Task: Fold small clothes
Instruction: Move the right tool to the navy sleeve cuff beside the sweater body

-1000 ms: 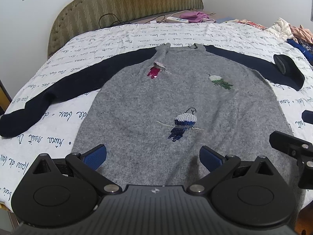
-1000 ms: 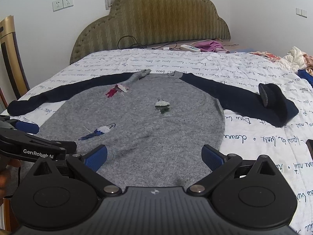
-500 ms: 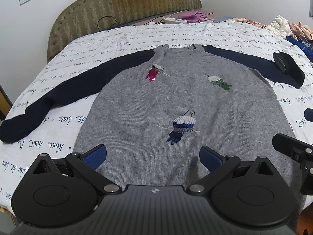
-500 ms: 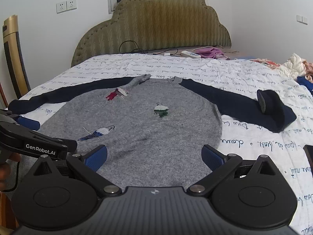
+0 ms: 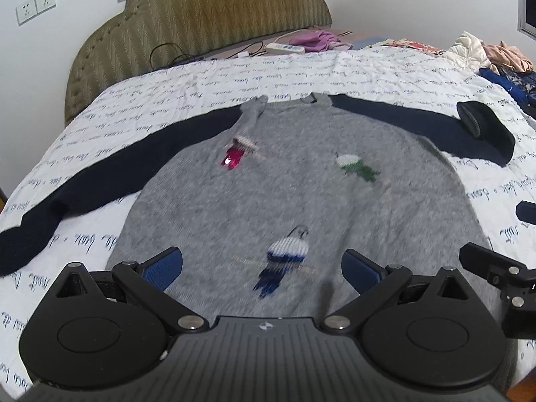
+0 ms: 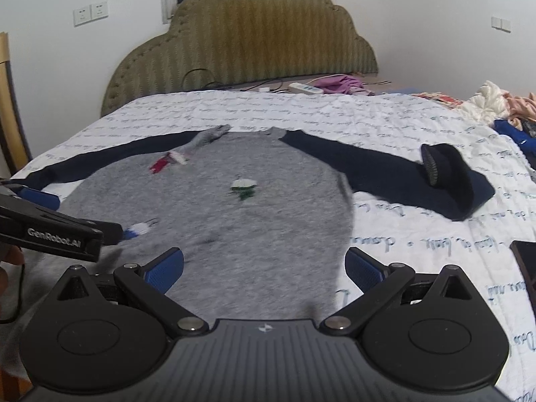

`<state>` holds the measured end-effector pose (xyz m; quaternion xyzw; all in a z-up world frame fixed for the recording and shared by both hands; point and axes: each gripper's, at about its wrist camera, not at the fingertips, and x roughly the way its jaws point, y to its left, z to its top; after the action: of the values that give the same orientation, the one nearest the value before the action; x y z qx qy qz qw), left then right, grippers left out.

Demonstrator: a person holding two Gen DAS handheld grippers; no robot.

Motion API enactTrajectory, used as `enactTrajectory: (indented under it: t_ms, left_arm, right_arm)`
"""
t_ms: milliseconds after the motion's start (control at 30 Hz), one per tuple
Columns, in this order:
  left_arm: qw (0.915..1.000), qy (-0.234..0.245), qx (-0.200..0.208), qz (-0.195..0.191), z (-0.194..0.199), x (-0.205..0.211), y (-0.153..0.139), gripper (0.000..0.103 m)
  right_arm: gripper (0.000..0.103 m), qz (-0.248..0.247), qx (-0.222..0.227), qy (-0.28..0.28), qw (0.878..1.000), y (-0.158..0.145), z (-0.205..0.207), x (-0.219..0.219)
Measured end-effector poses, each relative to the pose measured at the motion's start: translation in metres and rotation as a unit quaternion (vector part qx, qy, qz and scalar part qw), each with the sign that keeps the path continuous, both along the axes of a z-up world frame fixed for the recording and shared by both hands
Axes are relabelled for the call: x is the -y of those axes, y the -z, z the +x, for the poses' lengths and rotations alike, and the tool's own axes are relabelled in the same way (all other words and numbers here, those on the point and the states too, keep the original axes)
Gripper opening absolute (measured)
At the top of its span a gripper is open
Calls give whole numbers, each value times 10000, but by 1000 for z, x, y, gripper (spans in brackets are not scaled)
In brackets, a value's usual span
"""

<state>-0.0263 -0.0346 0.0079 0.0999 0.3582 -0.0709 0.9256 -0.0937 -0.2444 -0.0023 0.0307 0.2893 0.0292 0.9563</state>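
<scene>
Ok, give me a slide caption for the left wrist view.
Open left gripper poised over a grey sweater spread flat on the bed, navy sleeves outstretched.

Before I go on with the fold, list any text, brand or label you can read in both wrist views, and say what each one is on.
"GenRobot.AI": white lettering on the side of the left gripper, seen in the right wrist view.
Cursive script printed in rows across the white bedspread: too blurred and distorted to read.
Small logo mark on the right gripper body: a symbol, no letters.
Grey sweater: only embroidered birds, no text.

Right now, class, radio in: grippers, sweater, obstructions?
Left gripper open, right gripper open, both empty. Sweater flat, unfolded, sleeves spread. Nothing on it.
</scene>
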Motion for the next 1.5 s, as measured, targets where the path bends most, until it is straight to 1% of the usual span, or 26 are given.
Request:
enactTrajectory:
  t_ms: [67, 167, 233, 300, 367, 433, 533, 667, 733, 767, 800, 900, 967, 1000, 1067, 1100, 1133, 1200, 1233, 1333, 1433, 1500]
  left_arm:
    - [10000, 30, 82, 41, 5, 7, 0, 102]
    - [9998, 65, 201, 63, 12, 17, 1, 103]
    - [9997, 56, 241, 31, 18, 22, 2, 102]
    - [9998, 43, 217, -16, 25, 26, 4, 102]
    - [9999, 32, 136, -70, 33, 29, 7, 103]
    - [9999, 41, 48, -100, 39, 31, 10, 102]
    - [9999, 96, 0, -79, 45, 36, 13, 102]
    - [9999, 170, 2, 10, 48, 44, 17, 103]
    - [9997, 219, -31, 40, 50, 48, 19, 103]
    - [9997, 240, -42, 55, 51, 50, 19, 103]
    - [9996, 258, -52, 77, 52, 51, 20, 103]
    - [9995, 273, -72, 155, 54, 54, 22, 103]
    - [9994, 270, -105, 189, 56, 55, 24, 103]
    - [9994, 262, -129, 200, 57, 55, 25, 103]
    - [9993, 235, -181, 220, 60, 56, 26, 103]
    - [9993, 231, -193, 223, 60, 56, 26, 103]
    - [9993, 227, -198, 226, 61, 56, 27, 103]
    - [9993, 221, -192, 227, 61, 57, 26, 103]
    - [9993, 228, -200, 223, 61, 57, 27, 103]
    - [9991, 269, -223, 243, 60, 60, 27, 103]
    - [9990, 307, -195, 252, 57, 60, 27, 103]
    - [9991, 305, -200, 235, 56, 59, 27, 103]
  right_arm:
    - [103, 27, 15, 52, 10000, 1, 5, 8]
    - [103, 226, 70, 51, 9997, 2, 13, 25]
    - [103, 154, 61, 140, 9998, 3, 21, 35]
    - [103, -141, 84, 258, 9995, 2, 30, 43]
    - [103, -564, 137, 424, 9974, 1, 41, 53]
    - [103, -1015, 204, 644, 9925, -1, 54, 68]
    - [103, -1528, 205, 1027, 9827, -2, 80, 101]
    - [103, -1904, 46, 1572, 9690, 0, 122, 149]
    - [103, -1936, 1, 1759, 9652, 1, 147, 171]
    - [103, -1885, -49, 1800, 9654, 1, 159, 182]
    - [103, -1796, -105, 1802, 9670, 1, 169, 193]
    - [102, -1318, -369, 1686, 9761, 3, 198, 221]
    - [94, -1003, -629, 1566, 9805, 8, 213, 235]
    - [87, -805, -780, 1489, 9825, 13, 220, 241]
    - [63, -356, -1042, 1388, 9842, 20, 228, 254]
    - [39, -190, -1131, 1359, 9841, 22, 228, 258]
    - [23, -113, -1135, 1333, 9845, 24, 225, 260]
    - [13, -214, -966, 1367, 9857, 19, 215, 259]
    - [10, -294, -862, 1427, 9856, 16, 208, 257]
    - [10, -369, -380, 1955, 9793, 0, 177, 267]
    - [10, -119, 176, 2812, 9594, -13, 128, 291]
    - [10, 244, 318, 3260, 9445, -12, 97, 312]
